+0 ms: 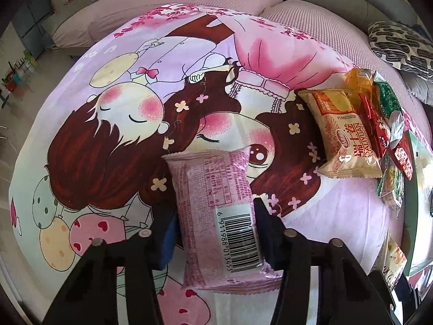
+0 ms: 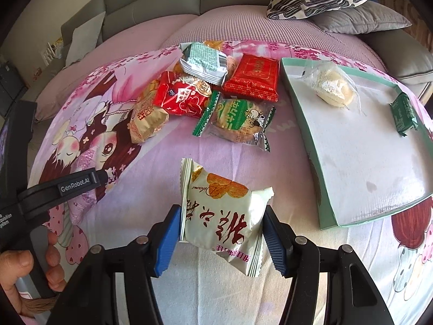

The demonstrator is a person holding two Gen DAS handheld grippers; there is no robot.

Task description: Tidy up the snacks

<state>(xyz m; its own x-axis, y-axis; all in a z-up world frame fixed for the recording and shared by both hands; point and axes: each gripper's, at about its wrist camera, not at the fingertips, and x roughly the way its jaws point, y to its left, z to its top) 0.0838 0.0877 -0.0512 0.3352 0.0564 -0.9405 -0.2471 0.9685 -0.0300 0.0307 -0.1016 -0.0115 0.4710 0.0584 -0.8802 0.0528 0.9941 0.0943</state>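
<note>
We see the left gripper [image 1: 216,224] clamped on a pink snack packet [image 1: 216,208] over the cartoon-print sheet [image 1: 108,135]. The right gripper [image 2: 220,233] clamps a white snack packet [image 2: 224,216] near the green tray [image 2: 322,189].

Two close downward wrist views, shared snack pile [image 2: 205,92]

A heap of crinkly plastic snack packets [image 2: 205,94] lies on the cartoon-printed pink cloth [image 2: 151,162], left of the shallow green-edged cardboard tray [image 2: 322,189]. In the tray lie a clear-wrapped pale bun [image 2: 334,88] and, at its far right edge, a small dark green packet [image 2: 404,113]. Nearer than the heap lies a white puffy snack packet [image 2: 224,214].
</note>
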